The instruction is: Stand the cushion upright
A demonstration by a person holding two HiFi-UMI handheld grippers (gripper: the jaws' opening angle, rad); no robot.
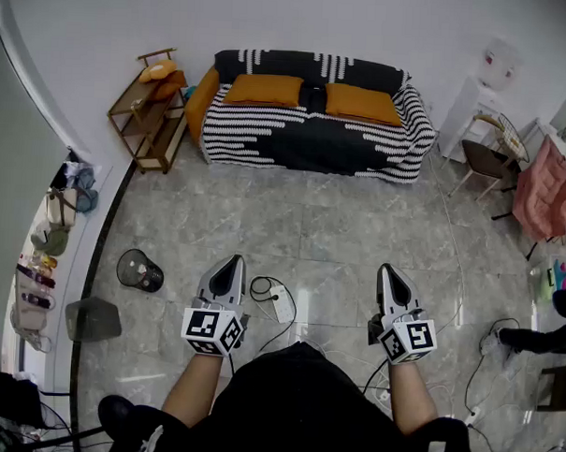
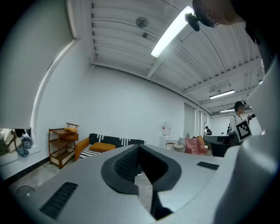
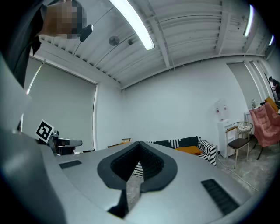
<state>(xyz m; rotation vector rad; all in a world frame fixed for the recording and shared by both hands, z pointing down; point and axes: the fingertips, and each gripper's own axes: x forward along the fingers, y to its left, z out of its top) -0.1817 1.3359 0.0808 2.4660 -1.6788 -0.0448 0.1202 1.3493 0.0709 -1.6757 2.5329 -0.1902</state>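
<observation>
Closest in, the person's forearms reach out over dark clothing. The left hand-held gripper and the right hand-held gripper are held level, side by side, pointing toward the sofa and well short of it. Each gripper view shows its jaws pressed together with nothing between them, so both are closed and empty. On the grey tiled floor, on the near side of the sofa and between the two grippers, lies a white power strip with a dark cable looped beside it. A round black bin stands on the floor further toward the sofa's orange-armed end, well apart from the sofa. The sofa stands against the far wall under a black-and-white striped cover. Two orange cushions lie flat on its seat, not upright: the first cushion by the orange arm and the second cushion toward the sofa's other end, with a dark gap between them. A wooden shelf stands just beside the orange arm, and a chair stands past the sofa's opposite end.
</observation>
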